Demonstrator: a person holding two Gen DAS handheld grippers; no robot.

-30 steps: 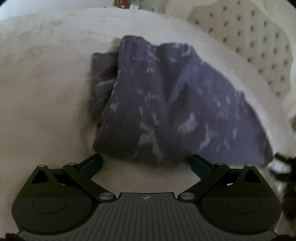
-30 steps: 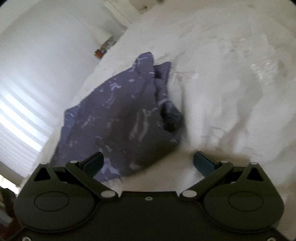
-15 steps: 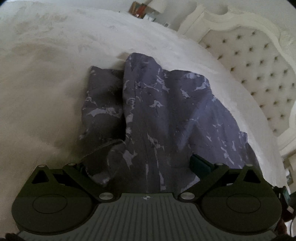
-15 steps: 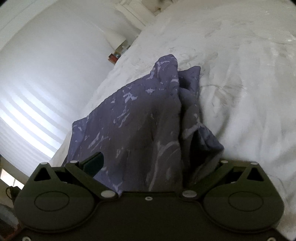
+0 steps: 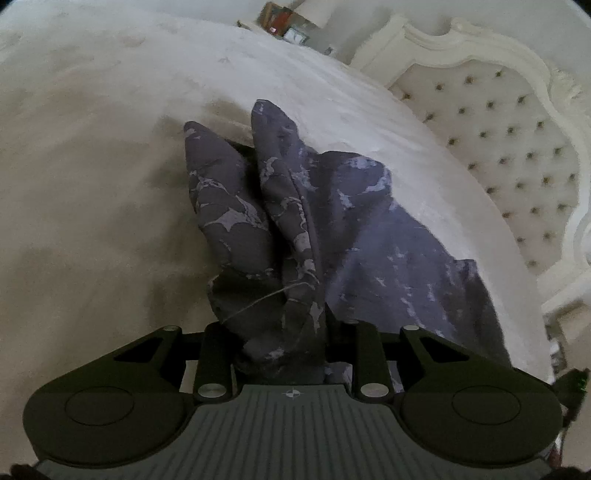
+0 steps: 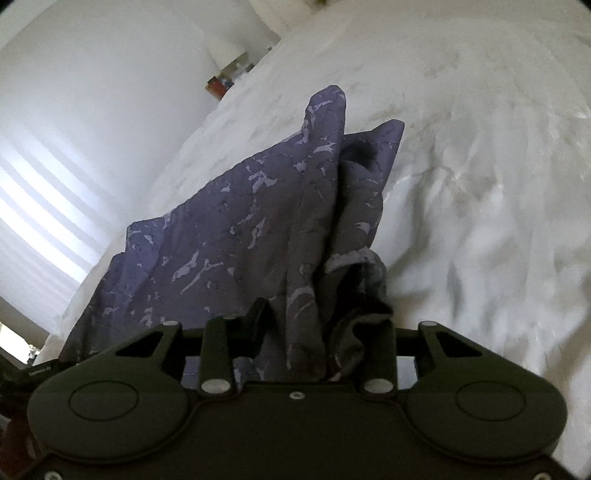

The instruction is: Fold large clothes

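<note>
A large purple garment [image 5: 369, 236] with a pale marbled print lies bunched on a white bed. My left gripper [image 5: 284, 339] is shut on a gathered near edge of the garment, cloth bulging up between the fingers. My right gripper [image 6: 317, 332] is shut on another bunched edge of the same garment [image 6: 251, 229], which rises in folds to a peak ahead of it. The fingertips of both grippers are mostly buried in cloth.
The white bedspread [image 5: 92, 184] spreads to the left and ahead, and it also shows in the right wrist view [image 6: 480, 184]. A tufted cream headboard [image 5: 509, 140] stands at the right. A bedside shelf with small items [image 5: 288, 22] is at the back. A bright window with blinds [image 6: 33, 206] is at the left.
Both grippers moved forward onto the garment's near edge and closed on it. The cloth has bunched up and lifted into folds between them.
</note>
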